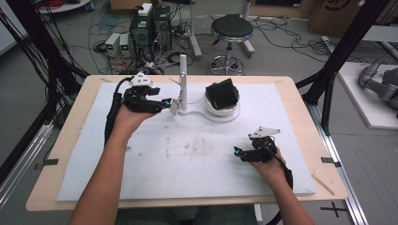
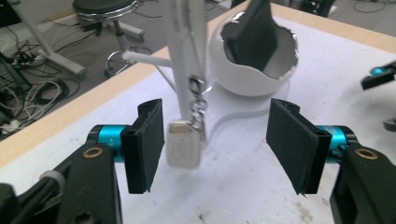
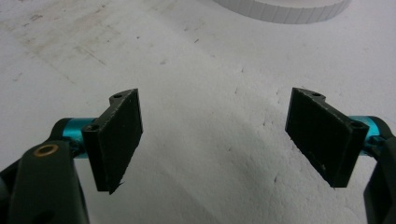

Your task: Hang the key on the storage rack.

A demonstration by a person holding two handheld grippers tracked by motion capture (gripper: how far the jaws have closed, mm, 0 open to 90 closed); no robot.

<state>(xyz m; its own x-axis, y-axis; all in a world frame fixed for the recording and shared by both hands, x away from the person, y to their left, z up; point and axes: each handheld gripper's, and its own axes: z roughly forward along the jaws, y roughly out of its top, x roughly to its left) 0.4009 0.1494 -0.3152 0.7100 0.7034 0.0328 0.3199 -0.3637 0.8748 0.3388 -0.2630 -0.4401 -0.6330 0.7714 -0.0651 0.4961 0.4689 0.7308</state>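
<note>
Upper left of the high view, the left gripper [image 1: 169, 104] sits wide open around a small silvery tag [image 2: 184, 143] dangling by a clip from the white stand [image 1: 183, 79]. Lower right, the right gripper [image 1: 237, 151] gapes, holding nothing.

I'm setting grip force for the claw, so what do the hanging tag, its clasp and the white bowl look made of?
Tag: seems brushed silvery metal, dull grey sheen. Clasp: shiny metal, bright glints on the links. Bowl: looks like glossy white ceramic or hard plastic, smooth and reflective, with a silvery rim; the pictures don't settle which.
</note>
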